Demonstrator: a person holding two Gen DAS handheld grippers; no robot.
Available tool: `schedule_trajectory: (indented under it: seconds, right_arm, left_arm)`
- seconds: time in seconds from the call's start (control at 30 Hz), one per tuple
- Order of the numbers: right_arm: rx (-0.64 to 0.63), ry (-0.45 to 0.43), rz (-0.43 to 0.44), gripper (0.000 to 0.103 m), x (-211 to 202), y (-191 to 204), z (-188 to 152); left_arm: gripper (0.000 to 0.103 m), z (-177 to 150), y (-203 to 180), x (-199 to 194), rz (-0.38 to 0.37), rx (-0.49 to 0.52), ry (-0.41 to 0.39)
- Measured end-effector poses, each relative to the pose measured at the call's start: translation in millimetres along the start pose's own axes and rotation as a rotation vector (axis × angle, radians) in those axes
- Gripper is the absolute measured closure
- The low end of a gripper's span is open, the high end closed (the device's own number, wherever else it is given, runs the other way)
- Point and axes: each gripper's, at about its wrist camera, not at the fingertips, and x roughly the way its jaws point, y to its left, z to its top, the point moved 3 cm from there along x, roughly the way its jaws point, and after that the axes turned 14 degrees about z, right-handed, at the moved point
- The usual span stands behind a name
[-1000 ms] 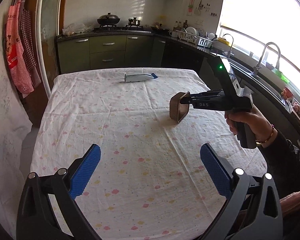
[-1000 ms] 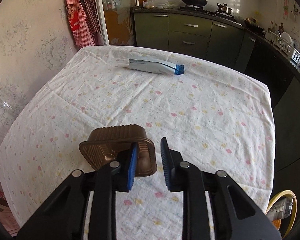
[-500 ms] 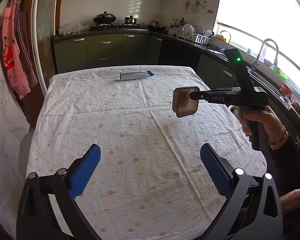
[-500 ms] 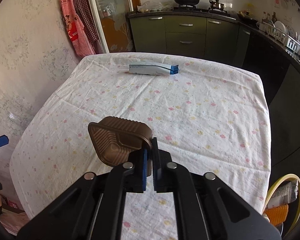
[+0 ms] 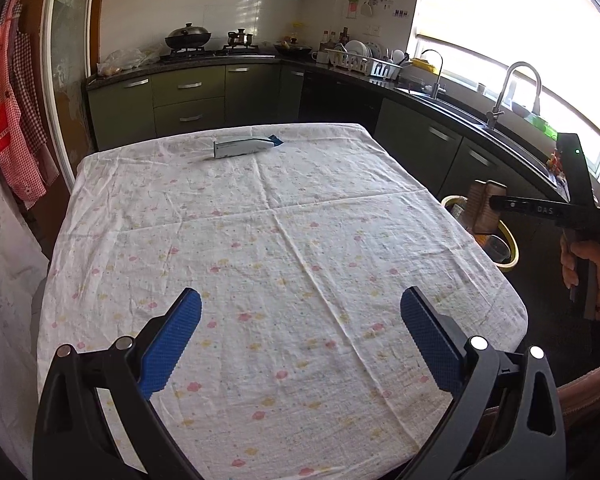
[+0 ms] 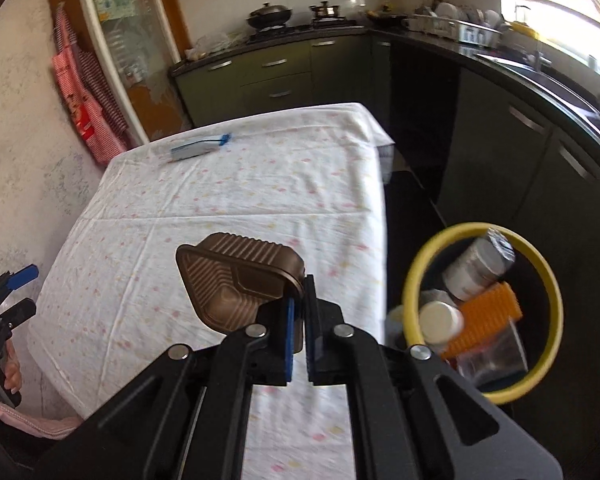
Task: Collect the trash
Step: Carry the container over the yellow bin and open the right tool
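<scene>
Left wrist view: left gripper [image 5: 300, 336] spread wide, empty, above table [image 5: 260, 240]. Brown ribbed tray [image 5: 485, 208] off table's right edge, over yellow-rimmed bin [image 5: 510, 240]; bin mostly hidden.

Right wrist view: right gripper [image 6: 298, 320] clenched on tray's [image 6: 236, 276] rim, tray tilted, glossy. Bin [image 6: 414, 268] beside, contents blurred.

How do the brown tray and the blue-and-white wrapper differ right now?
The brown tray is ribbed, rigid and boxy; the wrapper is flat, long and blue-tipped. The tray is held off the table, pinched by its rim in the shut right gripper; the wrapper lies untouched at the table's far end. Neither is in the bin yet.
</scene>
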Motion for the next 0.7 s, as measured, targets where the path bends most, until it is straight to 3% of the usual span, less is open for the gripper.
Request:
schedule_trajectory:
  seconds: [0.17, 0.27, 0.43, 0.7]
  right_arm:
    - [0.134, -0.067, -0.168, 0.099, -36.4, -75.8, -5.1]
    - [0.182, -0.076, -0.234, 0.099, -37.9, -110.4, -1.6]
    - [0.22, -0.045, -0.285, 0.099, -16.7, -144.7, 2.4]
    - [0.249, -0.029, -0.296, 0.099, 8.9, -168.1, 10.4]
  left_arm:
    - [0.005, -0.5, -9.3, 4.4, -0.017, 0.019, 0.012]
    - [0.005, 1.3, -16.9, 4.1, -0.02, 0.035, 0.01]
    - [0.005, 7.1, -25.1, 3.2, -0.016, 0.055, 0.002]
    - [0.005, 11.4, -30.8, 6.4, -0.005, 0.076, 0.011]
